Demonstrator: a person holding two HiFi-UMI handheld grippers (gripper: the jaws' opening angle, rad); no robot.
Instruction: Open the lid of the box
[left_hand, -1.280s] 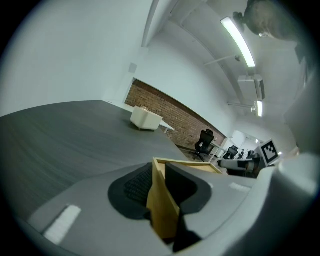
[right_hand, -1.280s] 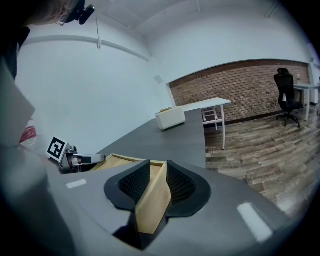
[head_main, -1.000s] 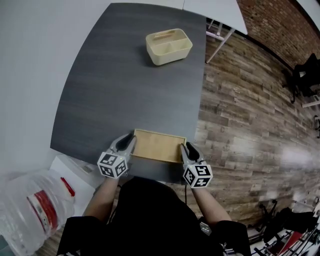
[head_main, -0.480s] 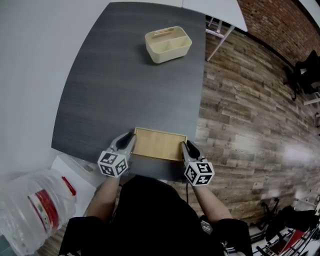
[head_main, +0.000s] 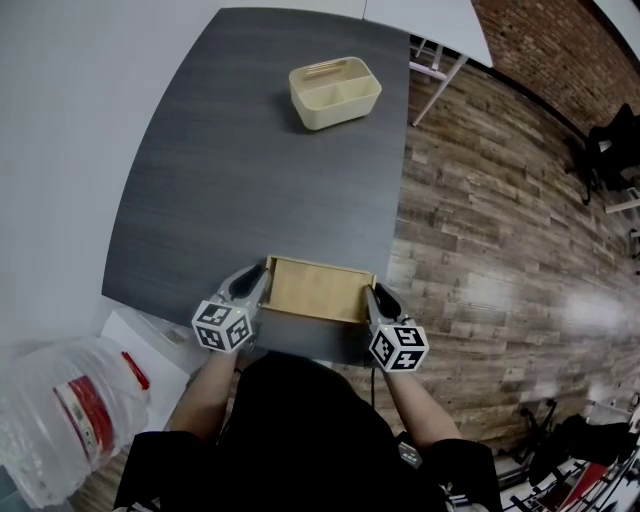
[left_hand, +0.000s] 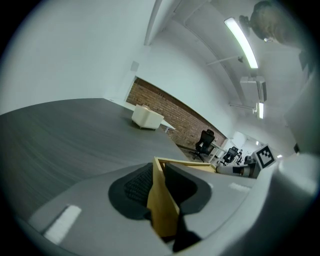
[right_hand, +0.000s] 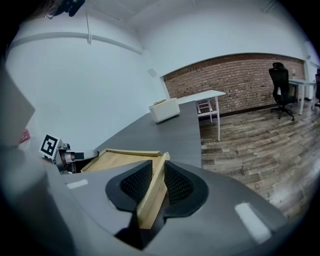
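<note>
Spanning most of the head view, the dark grey table (head_main: 250, 170) runs away from the person, with a plank floor (head_main: 490, 210) to its right. A large clear water jug (head_main: 65, 425) lies on the floor at the lower left, beside the person's left arm. Both forearms reach forward from the body, roughly parallel, and each hand carries its tool tilted down toward the table's near edge.

The wooden box (head_main: 315, 290) sits flat at that near edge, directly in front of the person, long side across. Far up the table, well apart from it, stands a cream caddy (head_main: 335, 92) with a handle across its middle.

The left gripper (head_main: 255, 283) meets the box's left end and the right gripper (head_main: 371, 297) its right end, so the box lies between the two. In the left gripper view the thin wooden end rim stands upright between the dark ribbed pads, which are clenched on it. In the right gripper view the jaws have just been closing, with the opposite wooden rim between them, and the pads now pinch it from both sides. Whether the gripped rim belongs to the lid or to the body cannot be told.
</note>
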